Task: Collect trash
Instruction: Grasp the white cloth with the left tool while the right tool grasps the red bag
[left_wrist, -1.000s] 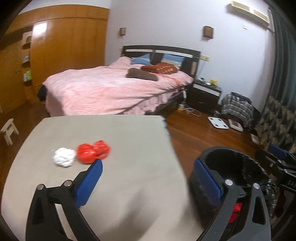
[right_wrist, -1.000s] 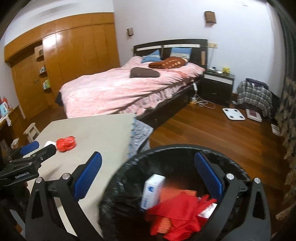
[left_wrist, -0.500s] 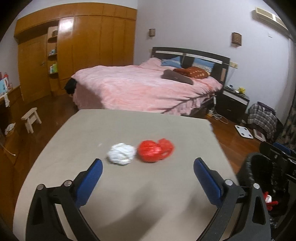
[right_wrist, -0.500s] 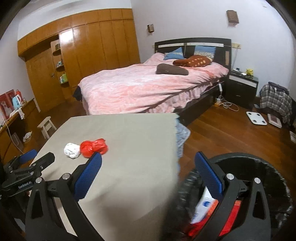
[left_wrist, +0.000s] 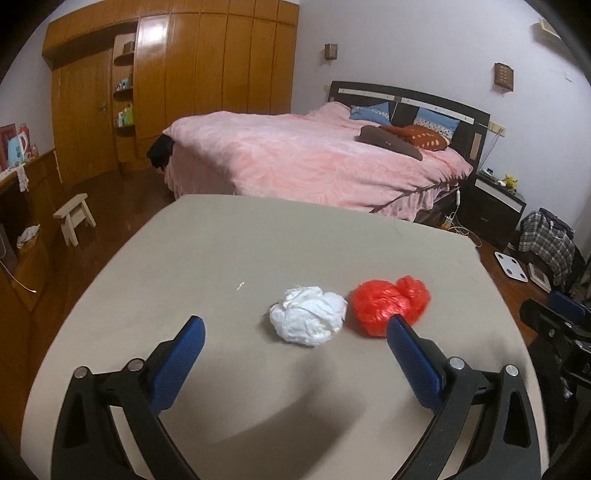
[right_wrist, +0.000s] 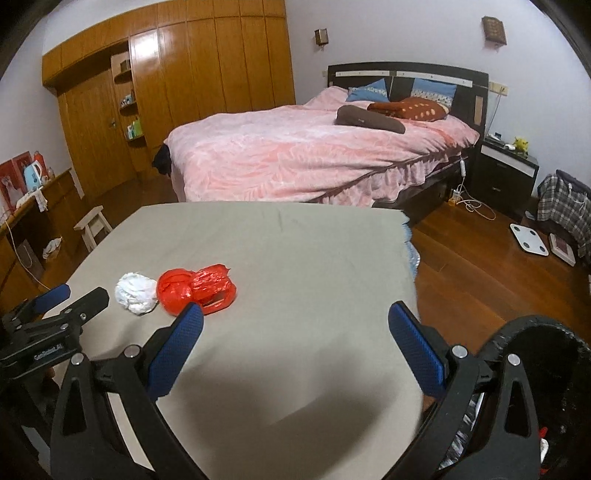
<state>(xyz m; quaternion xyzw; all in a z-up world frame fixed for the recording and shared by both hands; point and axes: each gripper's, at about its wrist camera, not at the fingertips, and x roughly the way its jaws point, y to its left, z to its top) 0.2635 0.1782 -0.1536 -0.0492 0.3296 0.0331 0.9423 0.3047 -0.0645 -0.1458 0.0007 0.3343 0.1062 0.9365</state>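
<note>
Left gripper (left_wrist: 295, 326) hovers wide open and empty just short of the crumpled white tissue (left_wrist: 308, 314) touching the red plastic bag (left_wrist: 388, 304) on the grey table (left_wrist: 221, 258), while the right gripper (right_wrist: 295, 319), also spread empty, hangs beside the black bin (right_wrist: 546, 369)

This is a home bedroom, shown by the bed (right_wrist: 314, 155) with a pink cover, with a wooden wardrobe wall (right_wrist: 166, 92) to its left, a dark nightstand (right_wrist: 506, 173) to its right, and wood flooring (right_wrist: 480, 266) beside it.
</note>
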